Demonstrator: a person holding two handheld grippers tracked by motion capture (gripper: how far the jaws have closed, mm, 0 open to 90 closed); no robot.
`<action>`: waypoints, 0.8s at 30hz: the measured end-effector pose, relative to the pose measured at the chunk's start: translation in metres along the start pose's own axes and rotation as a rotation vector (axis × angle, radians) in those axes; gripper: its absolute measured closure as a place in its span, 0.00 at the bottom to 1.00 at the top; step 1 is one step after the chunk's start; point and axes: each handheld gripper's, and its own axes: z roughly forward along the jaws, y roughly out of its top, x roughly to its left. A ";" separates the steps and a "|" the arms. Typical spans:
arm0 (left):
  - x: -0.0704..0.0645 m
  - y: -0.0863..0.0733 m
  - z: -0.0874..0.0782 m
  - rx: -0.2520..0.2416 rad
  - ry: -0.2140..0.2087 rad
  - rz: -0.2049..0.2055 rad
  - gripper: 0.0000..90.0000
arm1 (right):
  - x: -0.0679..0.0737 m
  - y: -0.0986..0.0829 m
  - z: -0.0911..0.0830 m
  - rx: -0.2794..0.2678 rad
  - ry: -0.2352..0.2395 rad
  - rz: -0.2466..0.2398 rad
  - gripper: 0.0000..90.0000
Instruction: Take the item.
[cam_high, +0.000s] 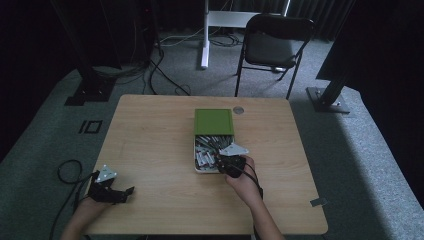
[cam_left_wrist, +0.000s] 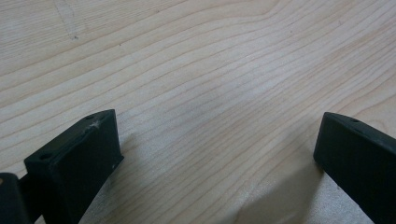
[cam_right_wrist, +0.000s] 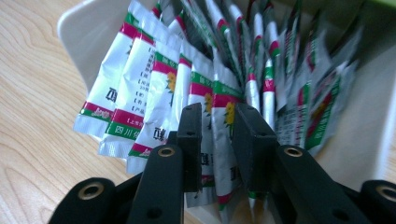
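A white box (cam_high: 196, 169) stands at the table's middle, packed with upright white sachets (cam_high: 204, 150) printed in green and red. Its green lid (cam_high: 214, 122) lies just behind it. My right gripper (cam_high: 220, 161) reaches into the box's near right part. In the right gripper view its jaws (cam_right_wrist: 218, 112) stand narrow, pinching one sachet (cam_right_wrist: 223, 91) in the row, with the box wall (cam_right_wrist: 84, 32) at the left. My left gripper (cam_high: 127, 191) rests at the table's front left corner, open. Bare wood lies between its jaws (cam_left_wrist: 219, 135).
A small round disc (cam_high: 238, 110) sits in the tabletop behind the lid. A black folding chair (cam_high: 272, 45) and cables (cam_high: 165, 75) are on the floor beyond the table. A cable loop (cam_high: 67, 172) hangs off the left edge.
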 end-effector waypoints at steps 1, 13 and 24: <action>0.000 0.000 0.000 0.000 0.000 0.000 0.01 | 0.001 0.000 0.001 0.003 -0.011 0.001 0.82; 0.000 0.000 0.000 -0.001 0.000 0.000 0.01 | 0.010 0.001 0.009 0.044 -0.128 -0.057 0.95; 0.000 0.000 0.000 -0.001 0.000 -0.001 0.01 | 0.004 0.009 -0.003 0.024 -0.104 -0.002 0.99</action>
